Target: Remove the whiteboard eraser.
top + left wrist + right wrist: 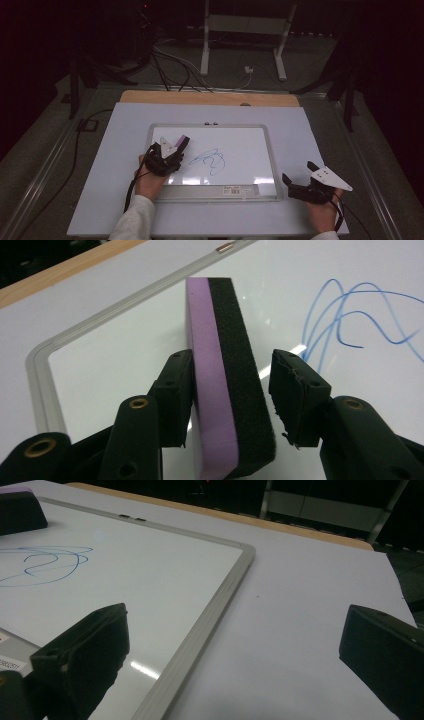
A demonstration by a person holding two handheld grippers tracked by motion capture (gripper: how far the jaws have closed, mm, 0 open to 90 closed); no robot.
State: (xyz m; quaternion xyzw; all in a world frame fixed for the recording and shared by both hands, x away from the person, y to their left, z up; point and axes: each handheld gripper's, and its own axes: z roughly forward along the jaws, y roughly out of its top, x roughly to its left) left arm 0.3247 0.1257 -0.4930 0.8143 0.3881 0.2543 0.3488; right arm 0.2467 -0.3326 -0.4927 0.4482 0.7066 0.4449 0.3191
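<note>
A whiteboard [240,142] with a grey frame lies flat on the table, and a blue scribble [212,161] sits near its middle. My left gripper [176,149] is over the board's left part, shut on a purple and black foam eraser [183,140]. In the left gripper view the eraser [220,315] stands on edge between the jaws of that gripper [230,360], with the scribble [350,315] just to its right. My right gripper [298,171] rests off the board's right edge, open and holding nothing. The right gripper view has its jaws [235,615] wide apart over the board's frame [210,615].
A pale mat [115,200] covers the table, with a wooden strip [210,97] along its far edge. A barcode label [235,190] sits on the board's near rail. Beyond the table are floor cables [170,65] and a white stand [205,50].
</note>
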